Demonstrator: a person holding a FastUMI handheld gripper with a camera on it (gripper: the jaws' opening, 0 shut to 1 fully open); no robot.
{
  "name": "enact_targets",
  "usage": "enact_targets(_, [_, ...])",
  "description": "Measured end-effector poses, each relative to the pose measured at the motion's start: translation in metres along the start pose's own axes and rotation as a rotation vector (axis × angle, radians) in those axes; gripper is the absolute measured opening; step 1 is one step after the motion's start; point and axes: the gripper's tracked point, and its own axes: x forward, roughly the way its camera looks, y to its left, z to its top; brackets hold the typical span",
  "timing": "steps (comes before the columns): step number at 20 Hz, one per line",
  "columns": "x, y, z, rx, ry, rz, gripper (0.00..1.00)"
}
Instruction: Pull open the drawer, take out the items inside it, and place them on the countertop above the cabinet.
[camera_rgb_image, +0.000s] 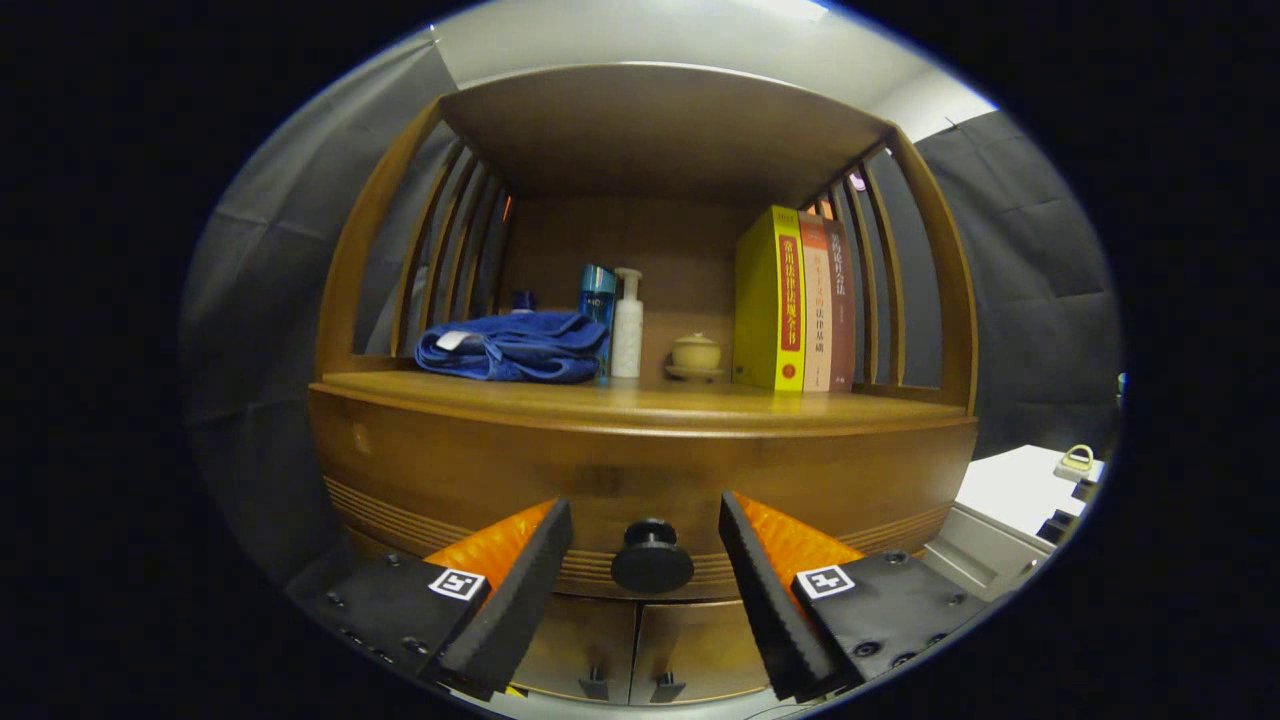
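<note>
The gripper (646, 525) is spread wide, its two fingers flanking the round dark knob (652, 556) of the drawer (640, 480) without touching it. The drawer sits closed in the wooden cabinet (400, 470) (two small doors (640, 645) show below it). On the countertop (640, 400) above lie a folded blue towel (515, 347), a white pump bottle (627, 325), a blue bottle (597, 290), a small lidded cup (695, 355) and three upright books (795, 300).

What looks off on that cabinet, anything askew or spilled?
Nothing stands out. The drawer is closed, its knob sits between the open gripper fingers. On the countertop, the blue towel lies loosely folded; bottles and books stand upright.
</note>
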Motion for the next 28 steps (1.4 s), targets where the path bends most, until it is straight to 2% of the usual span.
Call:
enact_targets(6, [0.012,-0.002,-0.020,0.069,0.043,0.003,0.70])
enact_targets(7, [0.012,-0.003,-0.021,0.077,0.038,0.008,0.62])
enact_targets(12, [0.013,-0.004,-0.021,0.076,0.066,0.008,0.41])
enact_targets(17, [-0.005,-0.003,-0.022,0.080,0.086,0.004,0.41])
enact_targets(28, [-0.089,-0.003,-0.028,0.141,0.111,0.012,0.41])
